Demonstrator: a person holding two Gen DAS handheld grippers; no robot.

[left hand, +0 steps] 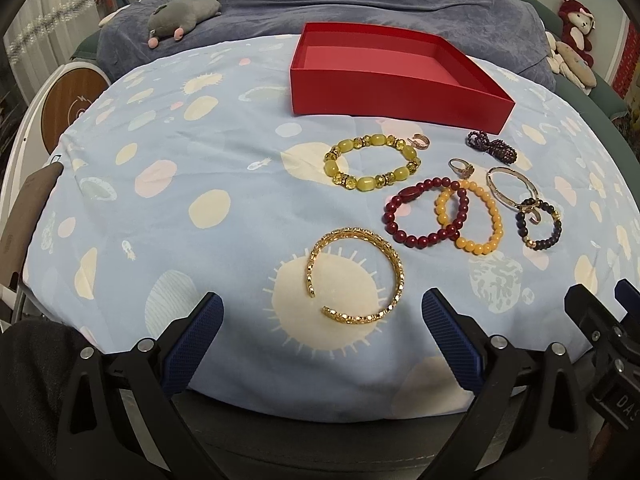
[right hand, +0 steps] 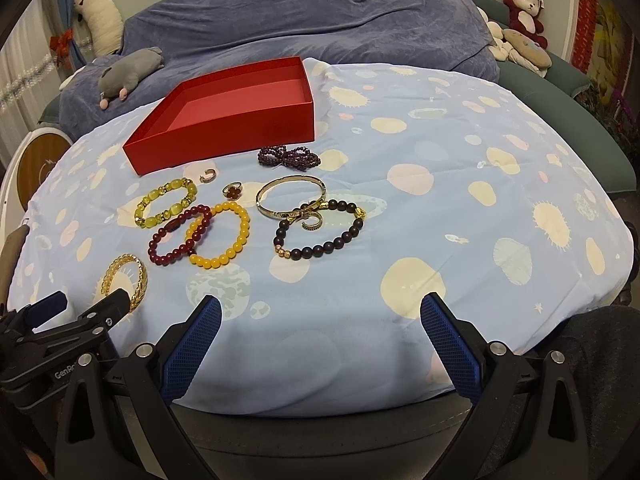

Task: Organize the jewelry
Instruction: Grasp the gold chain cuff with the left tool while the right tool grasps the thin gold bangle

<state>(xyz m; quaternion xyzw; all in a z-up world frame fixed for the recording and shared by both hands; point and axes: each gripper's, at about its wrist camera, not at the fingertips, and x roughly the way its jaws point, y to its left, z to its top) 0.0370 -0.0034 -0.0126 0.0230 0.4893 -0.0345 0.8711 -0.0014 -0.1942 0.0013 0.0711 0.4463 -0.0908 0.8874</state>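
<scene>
Partly readable: "GenRo", cut off, on the left gripper [right hand: 76, 320] body in the right wrist view; "DAS", cut off, on the right gripper [left hand: 612, 308] body in the left wrist view. Engraved marks on bangle [right hand: 291, 198], unreadable.

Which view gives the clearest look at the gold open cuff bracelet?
The left wrist view: the gold cuff bracelet lies whole and close on the cloth. In the right wrist view it is small at the edge, partly hidden behind the left gripper.
</scene>
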